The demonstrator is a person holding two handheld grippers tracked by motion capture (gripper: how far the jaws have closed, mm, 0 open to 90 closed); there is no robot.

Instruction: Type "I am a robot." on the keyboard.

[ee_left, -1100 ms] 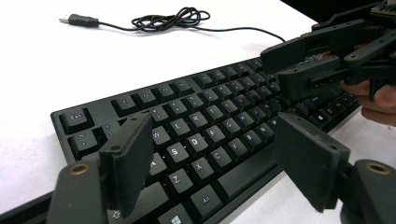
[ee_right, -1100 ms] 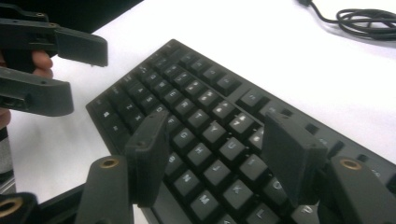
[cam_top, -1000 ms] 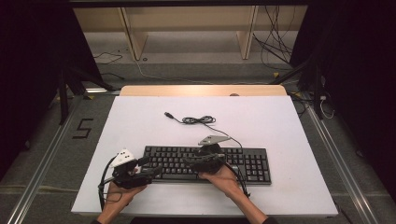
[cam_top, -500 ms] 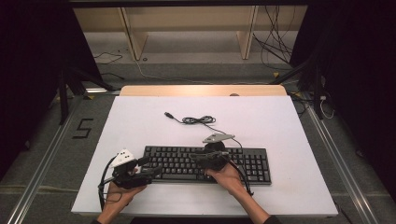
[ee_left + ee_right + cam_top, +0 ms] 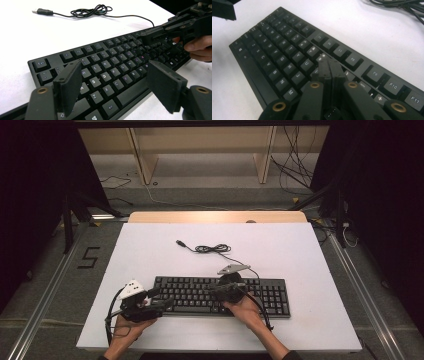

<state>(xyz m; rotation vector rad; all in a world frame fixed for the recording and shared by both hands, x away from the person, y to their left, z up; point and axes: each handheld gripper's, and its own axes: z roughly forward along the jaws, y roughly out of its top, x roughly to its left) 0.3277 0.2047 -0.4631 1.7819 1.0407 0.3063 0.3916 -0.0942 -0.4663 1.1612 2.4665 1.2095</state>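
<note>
Resting on a white table (image 5: 300, 255), keyboard (image 5: 260, 295) under spread left hand-held gripper (image 5: 162, 299), right hand-held gripper (image 5: 329, 65) pressed together

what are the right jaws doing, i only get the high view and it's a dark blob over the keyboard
observer: the right gripper jaws have just been closing and now sit flat together, nothing between them
operator: where do the tips point
observer: over the keyboard, just past the U key
operator: and the left jaws
observer: the left gripper jaws stand wide apart above the letter keys, gripping nothing
</note>
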